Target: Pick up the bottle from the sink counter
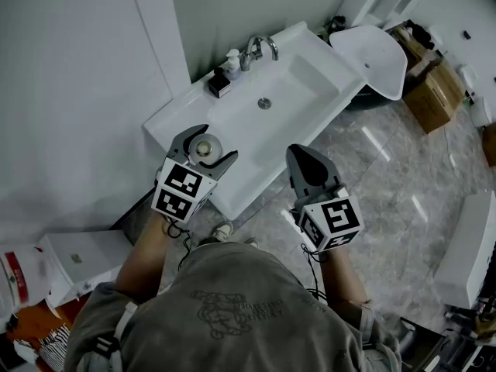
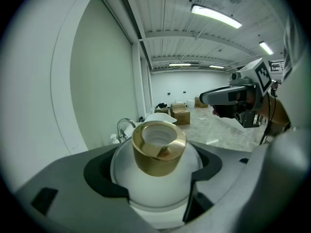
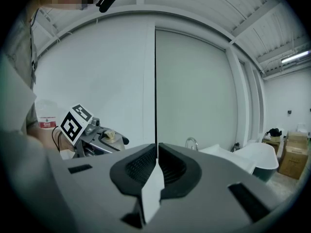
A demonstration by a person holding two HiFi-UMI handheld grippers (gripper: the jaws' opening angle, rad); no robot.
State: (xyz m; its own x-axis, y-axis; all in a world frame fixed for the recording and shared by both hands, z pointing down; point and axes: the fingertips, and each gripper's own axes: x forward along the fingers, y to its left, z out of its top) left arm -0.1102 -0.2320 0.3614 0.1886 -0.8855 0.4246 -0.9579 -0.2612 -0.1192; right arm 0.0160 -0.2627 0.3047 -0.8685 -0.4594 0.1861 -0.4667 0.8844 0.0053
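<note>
**Caller:** What does the left gripper have?

**Operator:** My left gripper (image 1: 217, 142) has its jaws spread wide around a squat white bottle (image 2: 158, 178), clamping its rounded body from both sides. A gold cap (image 2: 159, 147) with a white centre tops it. I cannot see what is inside.

**Caller:** And the other one?

**Operator:** My right gripper (image 1: 302, 157) is pressed fully together with nothing between its jaws. It hangs to the right of the left gripper, well apart from it, over the marbled floor (image 1: 387, 177).

**Caller:** Any other containers?

**Operator:** Just beyond the left gripper's tips lies the white sink (image 1: 310, 60), and its basin shows only a drain (image 1: 264, 103). Farther ahead, along the back edge, stand a faucet (image 1: 260, 49), a small white soap pump (image 1: 232, 59) and a dark box (image 1: 218, 84). Far ahead of the right gripper is a white tub (image 1: 380, 56), with a cardboard carton (image 1: 438, 91) past it.

**Caller:** How much room is there?

**Operator:** The bottle is over the counter's near left corner, close to the front edge. I cannot tell whether it touches the counter. A pale wall (image 1: 77, 91) runs close on the left gripper's left side. To its right the floor is open.

**Caller:** Which way does the bottle point?

**Operator:** Its long axis stands roughly upright, cap uppermost, crossing the line of the jaws.
</note>
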